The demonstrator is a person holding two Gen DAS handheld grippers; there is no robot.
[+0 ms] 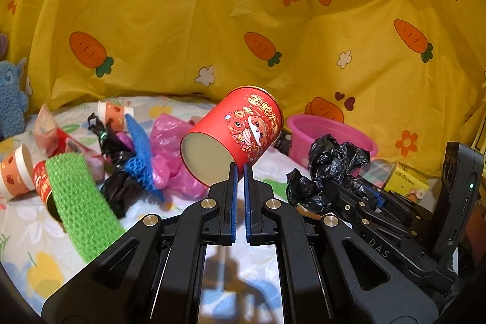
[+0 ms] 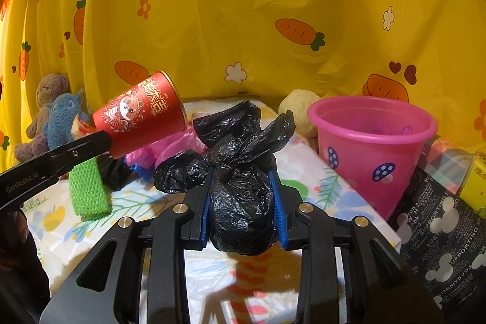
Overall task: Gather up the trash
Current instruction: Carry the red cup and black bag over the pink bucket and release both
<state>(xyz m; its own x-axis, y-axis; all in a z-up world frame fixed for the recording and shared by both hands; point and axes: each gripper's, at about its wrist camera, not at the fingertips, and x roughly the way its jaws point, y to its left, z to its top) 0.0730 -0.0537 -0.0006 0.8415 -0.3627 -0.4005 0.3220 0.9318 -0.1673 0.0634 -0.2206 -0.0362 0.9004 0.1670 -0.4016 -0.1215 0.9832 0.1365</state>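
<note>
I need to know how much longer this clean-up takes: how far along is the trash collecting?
Early. Done: nothing shows inside the pink bucket yet, as far as its visible inside shows. In hand: the left gripper pinches the red cup by its rim; the right gripper holds a black bag. Left: the green net, blue net, pink bag and paper cups on the bed.

The left gripper points slightly downward, its blue-padded jaws nearly together and pinching the wall of a red printed paper cup that tips up beyond their tips. The right gripper, just beside it and angled alike, clamps a crumpled black plastic bag between its partly spread jaws.
</note>
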